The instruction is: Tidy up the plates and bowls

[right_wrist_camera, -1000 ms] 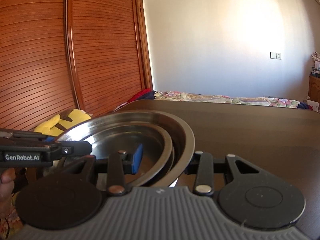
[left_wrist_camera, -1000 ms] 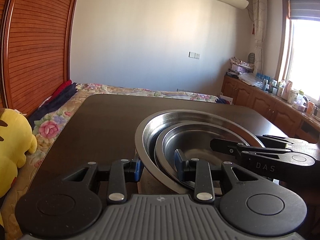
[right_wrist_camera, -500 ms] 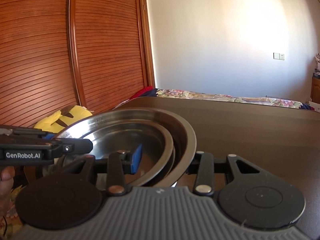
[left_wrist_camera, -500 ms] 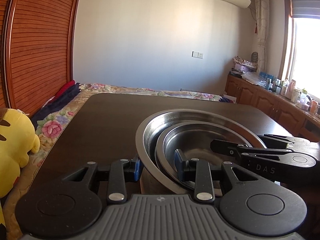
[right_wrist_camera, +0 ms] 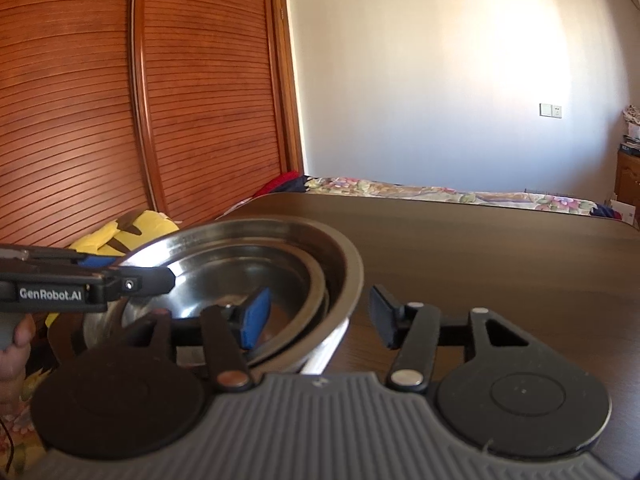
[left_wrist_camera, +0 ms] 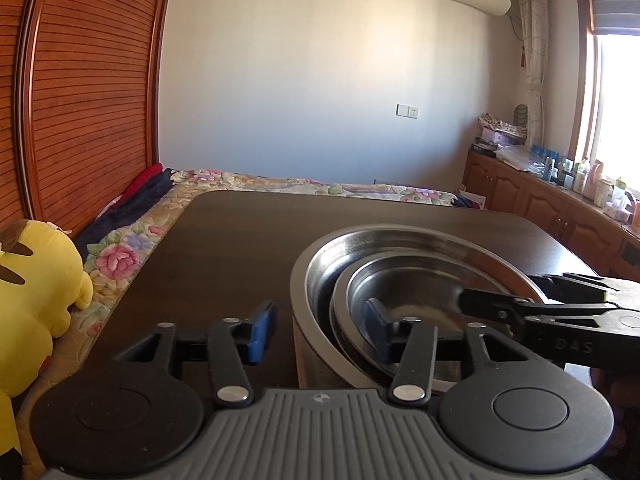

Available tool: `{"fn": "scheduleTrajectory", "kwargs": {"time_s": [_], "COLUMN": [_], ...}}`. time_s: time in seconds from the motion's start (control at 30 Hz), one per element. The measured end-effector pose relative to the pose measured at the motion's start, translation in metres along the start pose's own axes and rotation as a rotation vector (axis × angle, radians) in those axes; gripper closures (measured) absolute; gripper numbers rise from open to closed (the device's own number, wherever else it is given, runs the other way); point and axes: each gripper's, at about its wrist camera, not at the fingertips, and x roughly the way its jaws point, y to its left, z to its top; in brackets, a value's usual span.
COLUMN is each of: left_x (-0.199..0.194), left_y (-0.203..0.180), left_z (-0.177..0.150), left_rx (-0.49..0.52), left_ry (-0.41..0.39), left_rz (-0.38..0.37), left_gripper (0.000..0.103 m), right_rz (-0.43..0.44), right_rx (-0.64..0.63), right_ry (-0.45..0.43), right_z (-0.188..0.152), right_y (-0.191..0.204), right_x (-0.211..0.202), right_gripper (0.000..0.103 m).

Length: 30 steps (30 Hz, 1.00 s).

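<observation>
Both grippers let go since earlier: left gripper [left_wrist_camera: 318, 330] and right gripper [right_wrist_camera: 320, 316] now wide, straddling nested bowls [left_wrist_camera: 404, 280] at 3 and 9 o'clock; withdraw straight back.

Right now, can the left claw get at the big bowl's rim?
Probably yes: the open left claw straddles the near rim of the big bowl, one finger each side. The rim of the smaller bowl shares that gap, so closing may pinch both.

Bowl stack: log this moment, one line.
left gripper: open, straddling large bowl rim | right gripper: open, straddling opposite rim | inner bowl: nested inside
</observation>
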Motion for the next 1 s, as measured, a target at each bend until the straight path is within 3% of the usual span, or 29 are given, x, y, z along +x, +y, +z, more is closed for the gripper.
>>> {"fn": "scheduleTrajectory", "kwargs": {"time_s": [0.23,0.63,0.7,0.9,1.0], "left_x": [-0.008,-0.033,-0.037,-0.049,-0.054], "left_y": [-0.003,-0.019,-0.023,-0.037,-0.046], "left_z": [0.008,0.021,0.024,0.032,0.035], "left_rx": [0.013,0.055,0.062,0.079,0.091], "left_ry": [-0.024,-0.088,-0.097,-0.126,-0.141], "left_rz": [0.027,0.029,0.025,0.009,0.001], "left_gripper": [0.037,0.021,0.017,0.003,0.0], "right_rz": [-0.037,-0.097,-0.115,-0.164,-0.189], "right_rx": [0.004,0.011,0.01,0.021,0.028], "right_ry": [-0.04,-0.116,-0.125,-0.137,-0.148], "right_z": [0.004,0.015,0.017,0.025,0.029], "right_y": [-0.006,-0.011,-0.012,-0.021,-0.025], "right_x": [-0.017,-0.051,-0.058,-0.078,-0.087], "right_gripper": [0.046,0.034,0.023,0.004,0.0]}}
